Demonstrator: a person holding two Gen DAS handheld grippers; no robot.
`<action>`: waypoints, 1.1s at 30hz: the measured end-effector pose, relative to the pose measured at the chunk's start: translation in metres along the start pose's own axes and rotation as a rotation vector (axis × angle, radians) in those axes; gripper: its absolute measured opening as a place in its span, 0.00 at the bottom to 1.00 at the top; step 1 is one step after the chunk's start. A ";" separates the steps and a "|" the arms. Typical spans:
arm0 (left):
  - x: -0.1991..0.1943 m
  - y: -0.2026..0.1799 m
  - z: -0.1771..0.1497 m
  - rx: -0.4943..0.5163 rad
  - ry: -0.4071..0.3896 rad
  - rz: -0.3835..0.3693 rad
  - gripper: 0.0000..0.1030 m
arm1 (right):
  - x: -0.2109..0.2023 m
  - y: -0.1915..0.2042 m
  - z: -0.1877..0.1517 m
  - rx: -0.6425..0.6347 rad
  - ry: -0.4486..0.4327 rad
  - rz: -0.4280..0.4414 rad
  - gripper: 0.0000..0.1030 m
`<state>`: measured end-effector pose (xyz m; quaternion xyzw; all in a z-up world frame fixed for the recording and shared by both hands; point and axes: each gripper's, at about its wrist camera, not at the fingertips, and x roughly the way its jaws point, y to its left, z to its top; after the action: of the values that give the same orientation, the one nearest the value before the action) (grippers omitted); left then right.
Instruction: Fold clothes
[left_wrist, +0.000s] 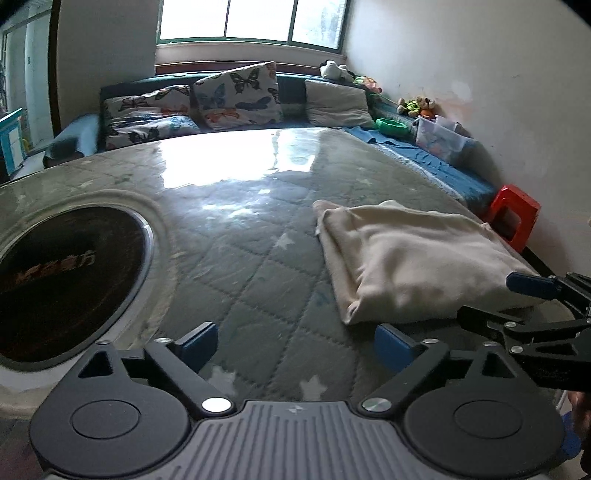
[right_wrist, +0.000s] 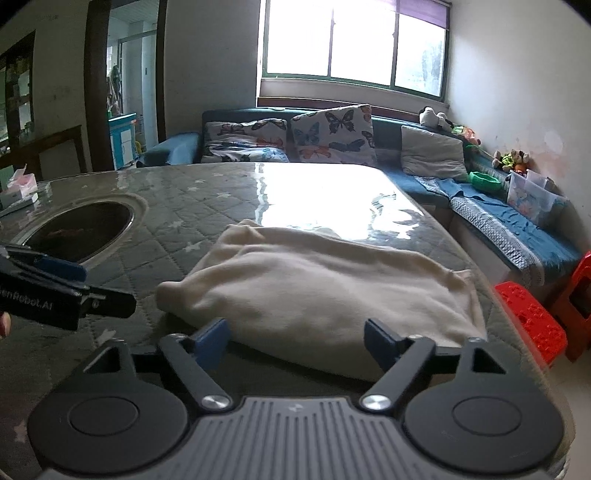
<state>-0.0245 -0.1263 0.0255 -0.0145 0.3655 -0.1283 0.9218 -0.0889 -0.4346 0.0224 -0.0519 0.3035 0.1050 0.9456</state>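
A cream garment (left_wrist: 410, 262) lies folded into a thick rectangle on the quilted grey table cover (left_wrist: 251, 266). In the right wrist view the same garment (right_wrist: 317, 288) fills the middle, just ahead of my right gripper (right_wrist: 297, 341), which is open and empty at its near edge. My left gripper (left_wrist: 297, 347) is open too, over bare cover to the left of the garment's near corner. The right gripper (left_wrist: 517, 299) shows at the right edge of the left wrist view, by the garment's near right side. The left gripper (right_wrist: 66, 284) appears at the left of the right wrist view.
A dark round inset (left_wrist: 62, 280) sits in the table at the left. A sofa with butterfly cushions (left_wrist: 236, 96) runs behind the table and along the right wall. Red stools (right_wrist: 532, 325) stand beside the table's right edge. A tissue box (right_wrist: 18, 188) rests at far left.
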 end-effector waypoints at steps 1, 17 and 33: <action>-0.003 0.002 -0.002 -0.003 -0.003 0.006 0.98 | 0.000 0.002 -0.001 0.003 0.001 0.004 0.84; -0.022 0.014 -0.025 -0.008 -0.002 0.088 1.00 | -0.011 0.016 -0.015 0.055 0.046 -0.011 1.00; -0.037 0.009 -0.040 0.022 -0.003 0.123 1.00 | -0.027 0.024 -0.021 0.080 0.049 -0.004 1.00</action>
<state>-0.0758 -0.1061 0.0199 0.0179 0.3630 -0.0756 0.9286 -0.1274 -0.4195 0.0198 -0.0174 0.3302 0.0895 0.9395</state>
